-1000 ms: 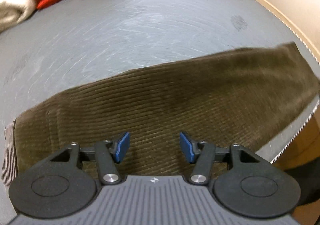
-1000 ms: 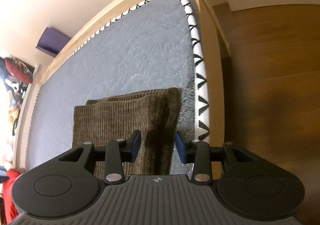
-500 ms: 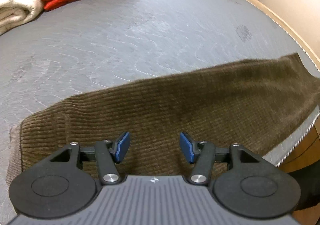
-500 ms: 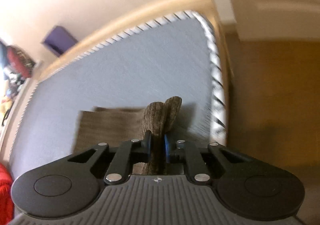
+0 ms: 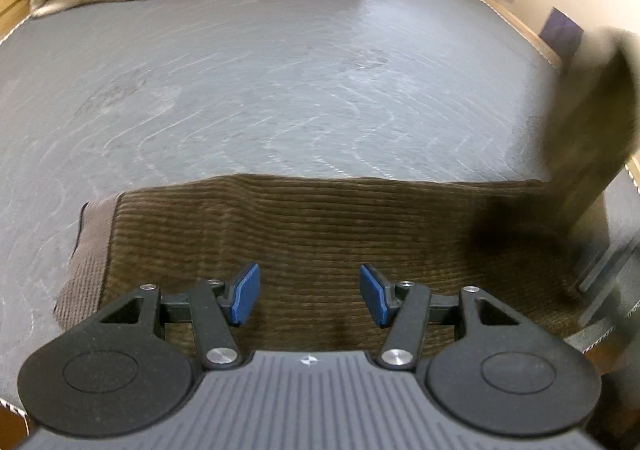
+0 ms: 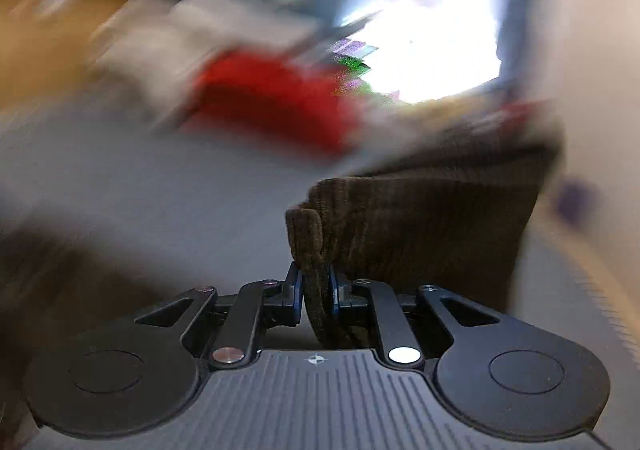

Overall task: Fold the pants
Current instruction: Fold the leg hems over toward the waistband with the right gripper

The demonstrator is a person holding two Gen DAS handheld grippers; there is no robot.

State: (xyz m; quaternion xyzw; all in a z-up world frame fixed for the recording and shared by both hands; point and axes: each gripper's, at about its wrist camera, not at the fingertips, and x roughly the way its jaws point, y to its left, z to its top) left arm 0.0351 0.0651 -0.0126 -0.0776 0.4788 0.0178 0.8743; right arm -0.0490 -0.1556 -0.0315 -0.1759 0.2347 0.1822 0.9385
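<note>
My left hand-held gripper [image 5: 308,300] hovers with jaws apart and empty over the brown ribbed corduroy pants [image 5: 320,242], which lie flat along the near edge of the grey quilted bed [image 5: 280,89], waistband to the left. Further right, the leg end rises off the mattress, blurred. My right hand-held gripper [image 6: 316,296] is clamped on that bunched cuff end. The lengthwise fold looks done; the fold toward the waistband is under way, I'd judge, though the right view is badly smeared. Fabric looks thick, soft, stacked in layers.
</note>
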